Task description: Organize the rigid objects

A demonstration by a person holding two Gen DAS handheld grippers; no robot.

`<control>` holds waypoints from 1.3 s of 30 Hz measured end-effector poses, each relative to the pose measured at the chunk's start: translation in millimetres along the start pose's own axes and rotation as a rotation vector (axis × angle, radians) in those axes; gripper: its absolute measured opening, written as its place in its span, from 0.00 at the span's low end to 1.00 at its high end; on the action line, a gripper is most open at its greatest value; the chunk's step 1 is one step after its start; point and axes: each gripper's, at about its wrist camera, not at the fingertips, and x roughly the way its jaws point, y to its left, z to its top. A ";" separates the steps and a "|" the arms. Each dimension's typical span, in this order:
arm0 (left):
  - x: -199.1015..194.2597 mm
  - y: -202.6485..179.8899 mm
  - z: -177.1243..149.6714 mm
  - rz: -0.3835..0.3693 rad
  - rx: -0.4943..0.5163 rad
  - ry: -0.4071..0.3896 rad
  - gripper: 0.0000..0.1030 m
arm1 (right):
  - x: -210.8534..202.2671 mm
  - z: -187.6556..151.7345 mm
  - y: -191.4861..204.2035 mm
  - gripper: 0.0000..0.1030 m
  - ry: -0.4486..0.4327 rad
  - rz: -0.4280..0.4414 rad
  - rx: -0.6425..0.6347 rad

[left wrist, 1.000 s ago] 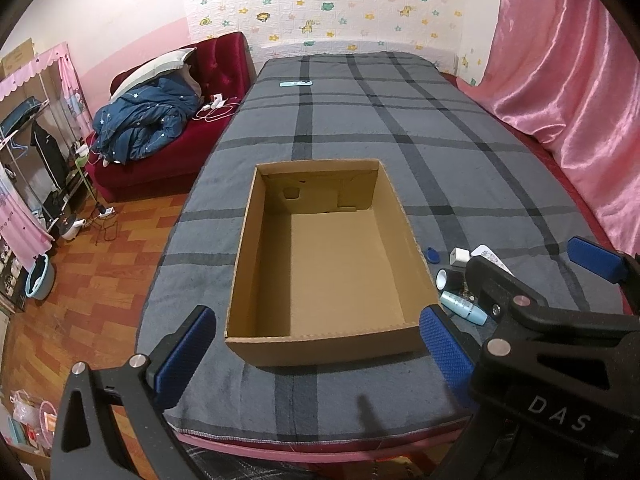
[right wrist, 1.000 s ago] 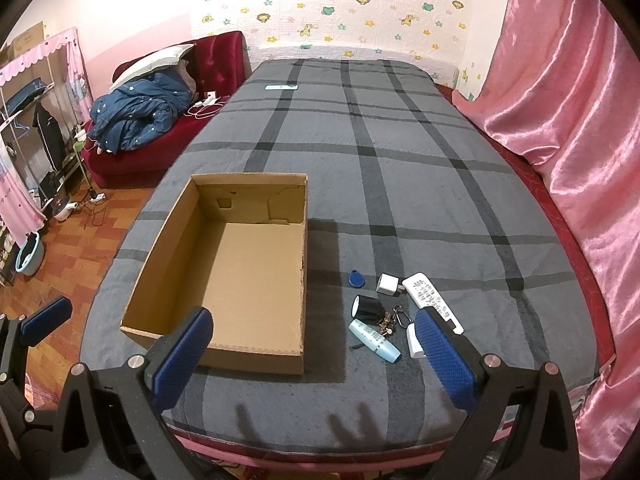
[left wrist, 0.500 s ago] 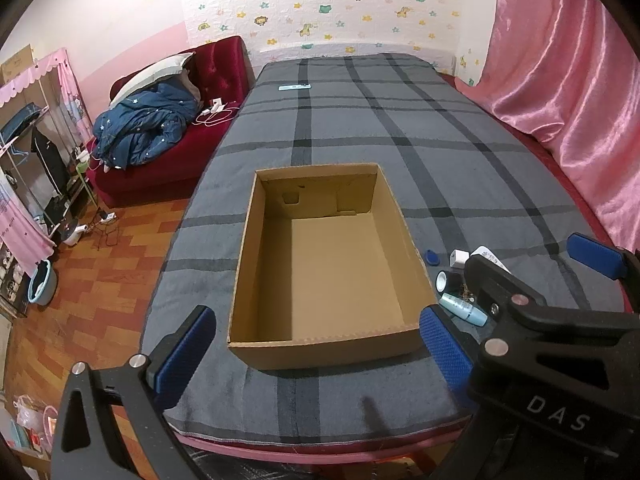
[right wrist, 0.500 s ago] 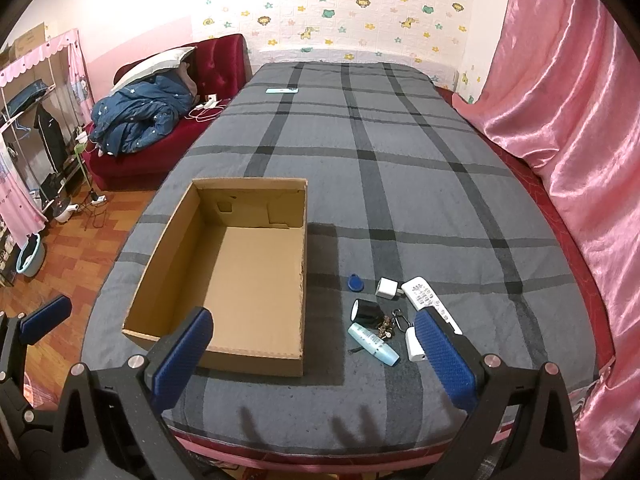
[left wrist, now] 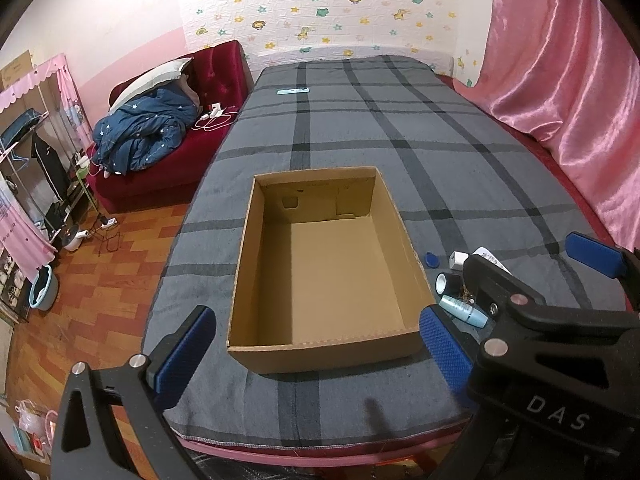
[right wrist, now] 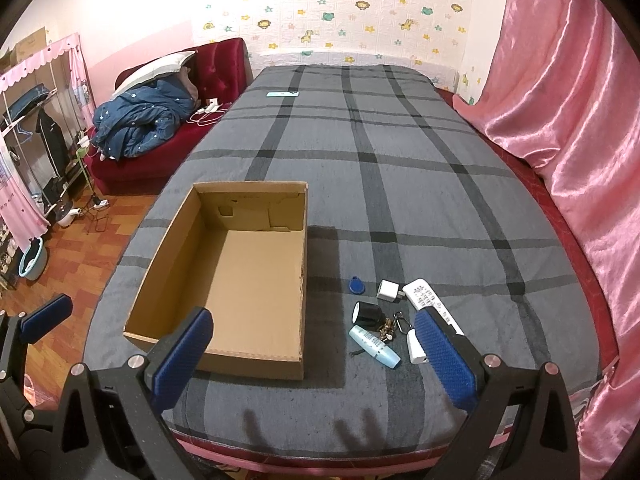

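Note:
An empty open cardboard box point(left wrist: 328, 272) point(right wrist: 236, 276) sits on the grey plaid bed. To its right lies a cluster of small items: a blue key fob point(right wrist: 356, 285), a white charger point(right wrist: 387, 291), a white remote point(right wrist: 428, 300), a black cylinder point(right wrist: 366, 313), a light blue tube point(right wrist: 374, 346), keys point(right wrist: 390, 326) and a small white block point(right wrist: 415, 347). My left gripper point(left wrist: 316, 356) is open and empty before the box's near edge. My right gripper point(right wrist: 314, 354) is open and empty, near the bed's front edge, with its right finger point(right wrist: 444, 356) beside the items.
A phone point(right wrist: 283, 94) lies far up the bed. A red sofa with a blue quilt point(right wrist: 140, 128) stands to the left over the wooden floor. A pink curtain point(right wrist: 568, 120) hangs along the right side. The right gripper's body point(left wrist: 552, 344) hides part of the items in the left wrist view.
Both cameras have drifted slightly; the box and items sit a little lower and farther off in view. Nothing was taken hold of, and both grippers stay open.

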 end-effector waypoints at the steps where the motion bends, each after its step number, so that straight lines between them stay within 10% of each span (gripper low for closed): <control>1: 0.5 -0.2 -0.1 -0.002 0.000 -0.001 1.00 | 0.2 -0.1 -0.3 1.00 -0.002 0.000 0.000; 39: 76.7 63.1 33.9 0.049 -0.024 0.052 1.00 | 31.2 0.0 -45.2 1.00 0.003 -0.072 0.026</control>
